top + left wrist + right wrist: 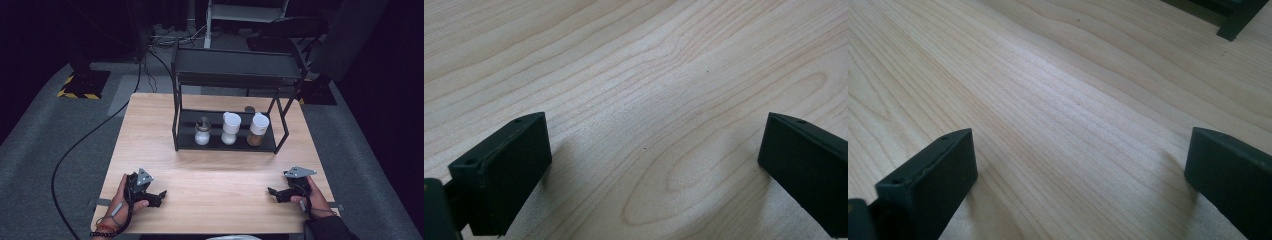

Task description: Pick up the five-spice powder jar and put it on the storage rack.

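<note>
A black two-tier wire rack (227, 80) stands at the back of the wooden table (215, 175). On its lower shelf sit a small glass shaker with white contents (202, 133), a white-lidded jar of white powder (230, 128) and a white-lidded jar of brown powder (258, 130). My left gripper (161, 196) rests on the table near the front left, held by a hand, and is open (654, 150) over bare wood. My right gripper (271, 193) rests near the front right, also open (1080, 160), nothing between its jaws.
A small dark round thing (249, 108) lies on the table behind the rack. A foot of the rack (1235, 22) shows at the top right of the right gripper view. Black cables (75, 150) run over the grey carpet left of the table.
</note>
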`<action>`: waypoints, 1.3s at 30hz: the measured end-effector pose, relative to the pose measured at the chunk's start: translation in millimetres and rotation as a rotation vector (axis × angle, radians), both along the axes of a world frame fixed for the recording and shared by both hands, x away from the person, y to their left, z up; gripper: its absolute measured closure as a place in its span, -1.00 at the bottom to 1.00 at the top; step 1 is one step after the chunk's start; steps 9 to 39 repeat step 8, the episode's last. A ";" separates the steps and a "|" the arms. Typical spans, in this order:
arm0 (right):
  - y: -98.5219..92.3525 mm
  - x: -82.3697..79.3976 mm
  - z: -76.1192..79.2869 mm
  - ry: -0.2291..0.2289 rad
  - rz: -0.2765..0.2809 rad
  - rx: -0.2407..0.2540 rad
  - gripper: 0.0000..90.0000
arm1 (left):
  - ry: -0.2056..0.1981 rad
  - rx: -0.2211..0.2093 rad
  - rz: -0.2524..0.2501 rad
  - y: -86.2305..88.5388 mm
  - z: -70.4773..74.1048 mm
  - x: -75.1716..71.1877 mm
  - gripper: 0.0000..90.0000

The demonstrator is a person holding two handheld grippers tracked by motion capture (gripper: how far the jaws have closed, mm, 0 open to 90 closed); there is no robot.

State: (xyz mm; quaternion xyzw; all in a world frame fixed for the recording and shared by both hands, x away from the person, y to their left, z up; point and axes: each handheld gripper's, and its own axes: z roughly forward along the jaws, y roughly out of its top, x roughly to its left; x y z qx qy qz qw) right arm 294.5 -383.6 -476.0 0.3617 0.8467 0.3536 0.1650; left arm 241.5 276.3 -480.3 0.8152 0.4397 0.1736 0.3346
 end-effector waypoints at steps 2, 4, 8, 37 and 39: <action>0.0 0.0 0.0 0.000 0.000 0.000 -0.99 | 0.000 0.000 0.000 0.0 0.0 0.0 -0.99; 0.0 0.1 0.0 0.000 0.000 0.000 -0.99 | 0.000 0.000 0.000 0.0 0.0 0.0 -0.99; -0.1 0.1 0.0 0.001 0.000 0.000 -1.00 | 0.000 -0.001 0.000 0.1 0.0 0.2 -0.99; -0.1 0.1 0.0 0.001 0.000 0.000 -1.00 | 0.000 -0.001 0.000 0.1 0.0 0.2 -0.99; -0.1 0.1 0.0 0.001 0.000 0.000 -1.00 | 0.000 -0.001 0.000 0.1 0.0 0.2 -0.99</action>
